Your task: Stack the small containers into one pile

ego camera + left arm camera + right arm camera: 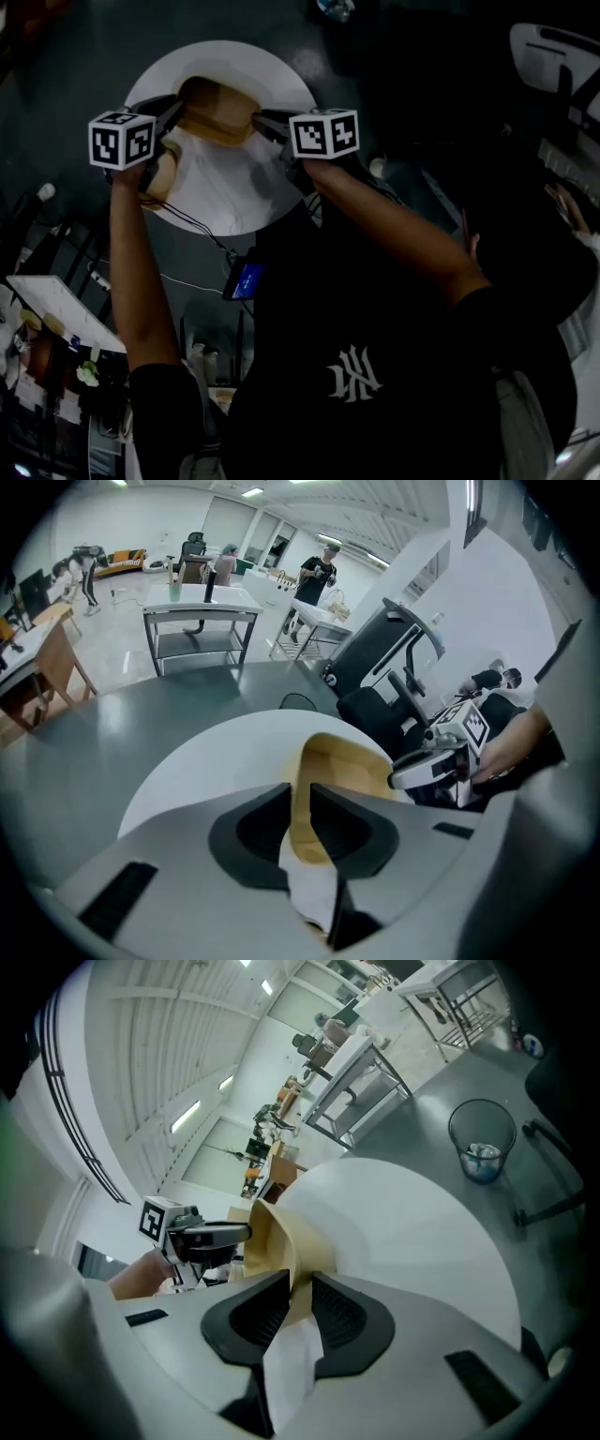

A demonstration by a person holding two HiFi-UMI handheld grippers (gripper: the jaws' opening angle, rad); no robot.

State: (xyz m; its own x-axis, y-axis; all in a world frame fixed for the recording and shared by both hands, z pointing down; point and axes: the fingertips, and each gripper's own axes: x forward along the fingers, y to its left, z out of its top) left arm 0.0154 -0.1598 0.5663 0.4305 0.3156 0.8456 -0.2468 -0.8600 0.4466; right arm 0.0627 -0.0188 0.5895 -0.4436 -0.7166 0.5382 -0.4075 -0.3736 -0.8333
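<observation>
A tan, bowl-like small container (217, 111) sits over the far part of the round white table (234, 202), held from both sides. My left gripper (176, 111) grips its left rim, and in the left gripper view the tan wall (314, 761) fills the gap between the pads of that gripper (300, 806). My right gripper (270, 124) grips the opposite rim, and the right gripper view shows that gripper (300, 1297) closed on the wall (277, 1232). A second beige container (161, 173) lies under my left gripper.
A device with a blue screen (246, 279) and cables lie off the table's near edge. A wire bin (481, 1147) stands on the grey floor, and an office chair (394, 667) stands beyond the table. Other tables and people are far off.
</observation>
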